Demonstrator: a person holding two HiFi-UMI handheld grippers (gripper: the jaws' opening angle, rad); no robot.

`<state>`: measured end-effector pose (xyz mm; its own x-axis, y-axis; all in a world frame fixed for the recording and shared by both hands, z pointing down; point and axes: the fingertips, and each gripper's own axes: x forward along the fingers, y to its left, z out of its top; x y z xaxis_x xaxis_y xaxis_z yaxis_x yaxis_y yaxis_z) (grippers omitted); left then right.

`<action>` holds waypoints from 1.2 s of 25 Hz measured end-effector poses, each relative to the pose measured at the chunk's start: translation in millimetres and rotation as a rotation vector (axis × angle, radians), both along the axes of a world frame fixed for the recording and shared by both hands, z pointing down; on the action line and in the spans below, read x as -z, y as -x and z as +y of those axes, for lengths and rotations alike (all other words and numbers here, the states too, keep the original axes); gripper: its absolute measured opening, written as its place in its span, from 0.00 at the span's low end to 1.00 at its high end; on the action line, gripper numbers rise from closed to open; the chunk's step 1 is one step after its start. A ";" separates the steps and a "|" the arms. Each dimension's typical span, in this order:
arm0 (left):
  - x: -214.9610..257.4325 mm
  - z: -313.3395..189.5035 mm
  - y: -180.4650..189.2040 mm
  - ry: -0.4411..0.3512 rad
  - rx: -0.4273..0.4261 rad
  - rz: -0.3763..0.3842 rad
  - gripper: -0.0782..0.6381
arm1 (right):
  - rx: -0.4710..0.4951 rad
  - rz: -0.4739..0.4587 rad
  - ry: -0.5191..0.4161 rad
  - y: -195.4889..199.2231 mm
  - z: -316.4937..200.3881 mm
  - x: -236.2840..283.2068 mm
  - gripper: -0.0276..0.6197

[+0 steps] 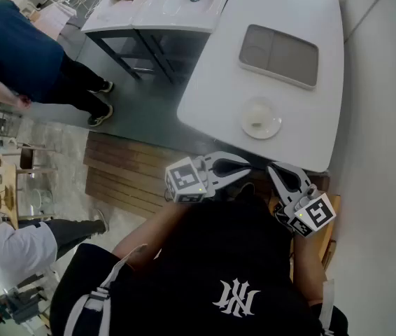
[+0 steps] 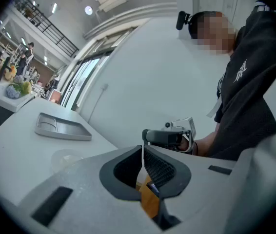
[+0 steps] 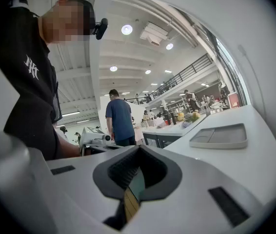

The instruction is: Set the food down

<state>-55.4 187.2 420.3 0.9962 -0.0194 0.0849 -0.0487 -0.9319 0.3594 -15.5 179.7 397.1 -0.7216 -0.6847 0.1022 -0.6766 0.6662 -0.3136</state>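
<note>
A grey two-compartment tray [image 1: 279, 54] lies on the white table [image 1: 212, 96], and a small round clear dish [image 1: 261, 119] sits nearer its front edge. My left gripper [image 1: 248, 165] and right gripper [image 1: 273, 168] hang close to my chest, just off that front edge, with their tips pointing at each other. Both are shut with nothing between the jaws. In the left gripper view the jaws [image 2: 143, 152] meet, with the tray [image 2: 62, 126], the dish [image 2: 66, 157] and the right gripper [image 2: 169, 136] beyond. The right gripper view shows its jaws [image 3: 137, 154] together and the tray [image 3: 221, 135].
A second white counter [image 1: 159, 9] with a sink and clutter stands at the back left. A person in a blue shirt [image 1: 16, 47] stands left of it and another person [image 1: 16, 247] at the lower left. Wooden boards [image 1: 128, 173] lie below the table; a white wall [image 1: 387, 152] runs on the right.
</note>
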 end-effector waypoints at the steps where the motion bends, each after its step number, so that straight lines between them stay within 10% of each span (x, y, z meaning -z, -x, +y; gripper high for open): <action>1: 1.3 -1.6 1.7 -0.002 0.003 0.001 0.12 | -0.001 -0.002 -0.001 0.8 -1.4 1.1 0.05; 20: -36.8 -50.3 23.4 0.099 0.048 -0.133 0.12 | -0.110 0.017 0.114 -2.8 -34.3 -21.5 0.05; 26: -55.2 -101.3 36.5 -0.009 0.096 -0.226 0.12 | -0.127 0.086 0.155 -0.1 -73.9 -43.9 0.05; 30: -66.7 -129.4 40.9 0.024 0.127 -0.238 0.18 | -0.122 0.067 0.195 0.7 -97.5 -58.7 0.19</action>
